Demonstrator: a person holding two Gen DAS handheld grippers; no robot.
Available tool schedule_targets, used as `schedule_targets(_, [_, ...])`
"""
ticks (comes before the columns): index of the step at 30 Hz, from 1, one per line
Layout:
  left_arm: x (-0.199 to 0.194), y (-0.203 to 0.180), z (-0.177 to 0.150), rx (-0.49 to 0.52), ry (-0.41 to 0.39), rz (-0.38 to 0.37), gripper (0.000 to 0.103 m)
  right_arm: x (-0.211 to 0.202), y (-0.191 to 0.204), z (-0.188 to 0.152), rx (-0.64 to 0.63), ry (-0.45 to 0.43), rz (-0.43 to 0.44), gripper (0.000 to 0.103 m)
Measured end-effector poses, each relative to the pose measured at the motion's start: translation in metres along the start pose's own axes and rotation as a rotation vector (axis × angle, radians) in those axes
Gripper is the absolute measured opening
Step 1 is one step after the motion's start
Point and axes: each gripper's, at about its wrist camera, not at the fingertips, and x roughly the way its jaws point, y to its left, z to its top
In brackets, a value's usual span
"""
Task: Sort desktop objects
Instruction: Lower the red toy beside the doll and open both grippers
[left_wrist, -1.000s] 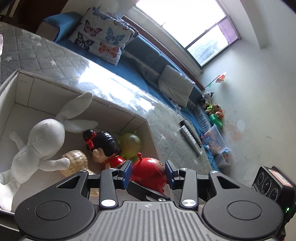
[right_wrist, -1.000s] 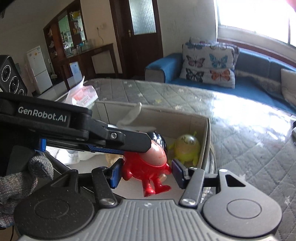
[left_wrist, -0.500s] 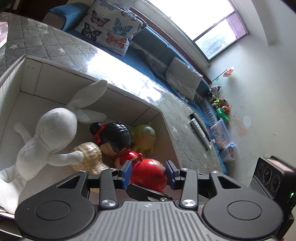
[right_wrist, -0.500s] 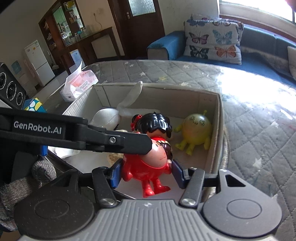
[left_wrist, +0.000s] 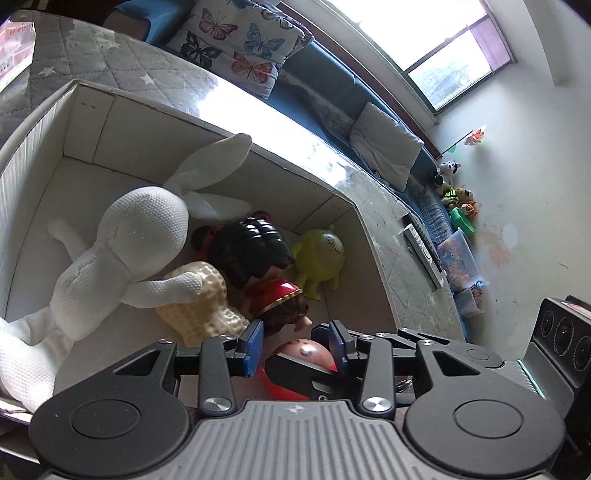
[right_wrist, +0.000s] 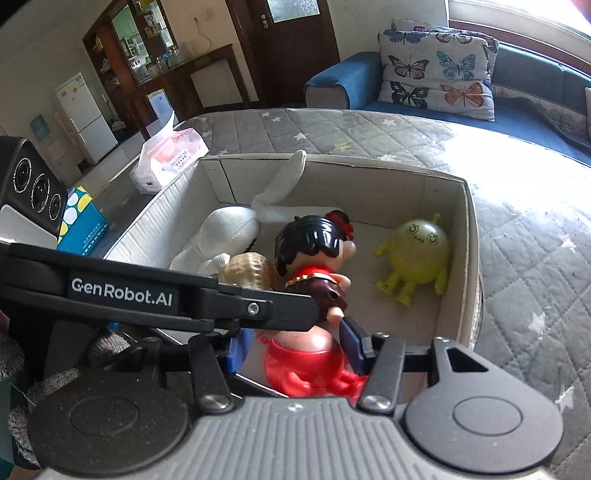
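Inside the cardboard box (right_wrist: 466, 236), left to right, lie white rabbit (right_wrist: 225, 232), black-haired doll (right_wrist: 314, 251), green figure (right_wrist: 421, 251); right gripper (right_wrist: 295, 350) clamps red toy (right_wrist: 306, 365) over the box's near rim, left gripper (left_wrist: 295, 343) apparently open, so release low, clear of the doll.

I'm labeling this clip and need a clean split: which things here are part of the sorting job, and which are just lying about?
Job:
red toy, in the right gripper
cardboard box
white rabbit
black-haired doll
green toy

Lying about:
tissue pack
blue carton
butterfly pillow
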Motion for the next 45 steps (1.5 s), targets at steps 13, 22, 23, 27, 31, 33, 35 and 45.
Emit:
schedule_targets(13, [-0.015,-0.009,-0.003,0.025,-0.042,0.021,0.041,-0.015,0.000,-0.007,0.024,-0.060,-0.011,0.054])
schedule_targets(22, [-0.034,-0.027,-0.012,0.095,-0.105,0.059,0.041,-0.041,0.006,-0.019,-0.002,-0.151,-0.069,0.060])
schedule_targets(23, [-0.036,-0.029,-0.014,0.103,-0.112,0.065,0.041,-0.042,0.007,-0.020,-0.007,-0.158,-0.074,0.062])
schedule_targets(27, [-0.045,-0.036,-0.022,0.139,-0.135,0.097,0.041,-0.052,0.014,-0.029,-0.034,-0.195,-0.101,0.069])
schedule_targets(31, [-0.052,-0.042,-0.030,0.166,-0.149,0.109,0.041,-0.060,0.017,-0.037,-0.031,-0.222,-0.100,0.075])
schedule_targets(33, [-0.056,-0.044,-0.034,0.182,-0.159,0.120,0.041,-0.063,0.019,-0.040,-0.034,-0.231,-0.107,0.077])
schedule_targets(35, [-0.060,-0.047,-0.038,0.195,-0.171,0.137,0.041,-0.067,0.021,-0.044,-0.032,-0.246,-0.116,0.084])
schedule_targets(45, [-0.075,-0.056,-0.058,0.260,-0.221,0.201,0.041,-0.080,0.030,-0.064,-0.029,-0.312,-0.153,0.101])
